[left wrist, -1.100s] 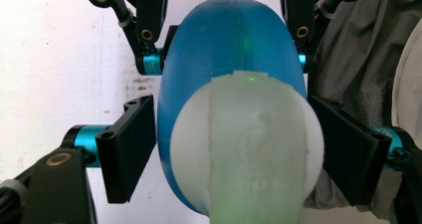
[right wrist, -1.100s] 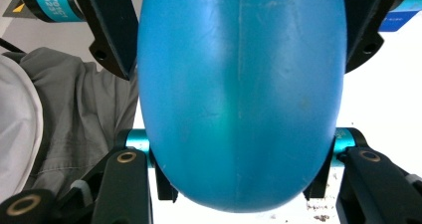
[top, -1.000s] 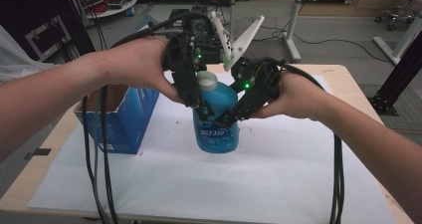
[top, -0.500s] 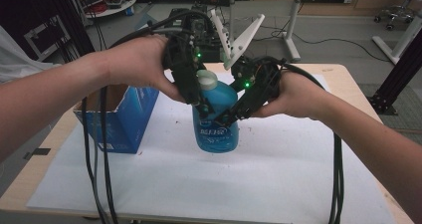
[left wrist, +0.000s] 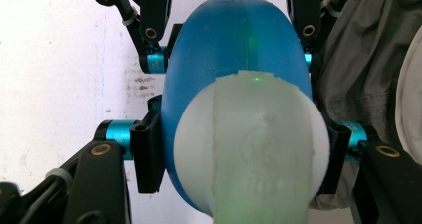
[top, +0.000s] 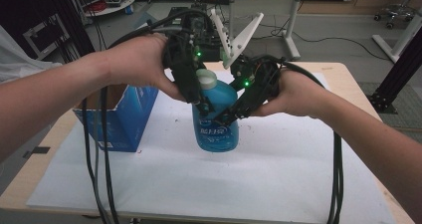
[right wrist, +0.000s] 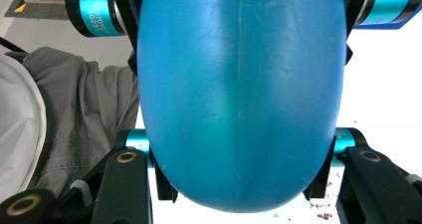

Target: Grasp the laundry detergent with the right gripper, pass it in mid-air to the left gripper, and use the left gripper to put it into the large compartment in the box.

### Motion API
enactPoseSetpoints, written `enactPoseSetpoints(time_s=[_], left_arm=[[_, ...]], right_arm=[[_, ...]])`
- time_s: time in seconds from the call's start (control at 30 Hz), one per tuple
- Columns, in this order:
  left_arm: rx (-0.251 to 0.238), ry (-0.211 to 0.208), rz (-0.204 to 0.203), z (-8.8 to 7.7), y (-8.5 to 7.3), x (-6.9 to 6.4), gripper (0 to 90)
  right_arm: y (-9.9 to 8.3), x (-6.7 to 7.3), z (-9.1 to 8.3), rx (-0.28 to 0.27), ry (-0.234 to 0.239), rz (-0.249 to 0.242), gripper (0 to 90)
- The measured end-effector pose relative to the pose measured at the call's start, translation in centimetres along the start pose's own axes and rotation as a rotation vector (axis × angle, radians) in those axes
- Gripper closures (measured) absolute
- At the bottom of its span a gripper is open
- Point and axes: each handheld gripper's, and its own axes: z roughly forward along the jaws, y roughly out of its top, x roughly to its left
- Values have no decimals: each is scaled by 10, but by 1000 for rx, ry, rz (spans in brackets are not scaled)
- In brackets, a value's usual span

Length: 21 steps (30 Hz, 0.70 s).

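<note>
On the white-covered table (top: 149, 184), beside a blue box (top: 119, 114): upright blue bottle (top: 215, 119), cap (top: 205, 77) on, clamped by left gripper (top: 201, 102), jaws just closed, and right gripper (top: 224, 118); lifting or uncapping not yet done.

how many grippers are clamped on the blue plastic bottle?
2: left gripper shut at the blue plastic bottle's white-capped top, right gripper shut on its body.

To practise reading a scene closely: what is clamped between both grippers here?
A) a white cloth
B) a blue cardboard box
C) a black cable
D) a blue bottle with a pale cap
D: the left gripper and right gripper both press on the blue bottle standing on the table.
</note>
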Motion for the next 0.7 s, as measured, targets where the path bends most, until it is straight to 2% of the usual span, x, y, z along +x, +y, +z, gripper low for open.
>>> enactPoseSetpoints(time_s=[0.33, 0.47, 0.57, 0.6, 0.63, 0.7], left_arm=[[3, -6, 1, -1, 1, 1, 383], [-4, -13, -12, -3, 0, 2, 383], [4, -10, -9, -1, 0, 1, 383], [-1, -6, -12, 0, 0, 0, 383], [12, -6, -4, -1, 0, 0, 384], [8, -10, -5, -2, 0, 1, 383]], right_arm=[[-2, -1, 1, -18, 6, 7, 454], [-3, -2, 2, -48, 16, 1, 437], [-2, -2, 1, -62, 25, -1, 406], [-2, -1, 1, -62, 21, 15, 377], [-2, -3, 2, -62, 15, 3, 328], [-2, -3, 3, -58, 3, 14, 301]])
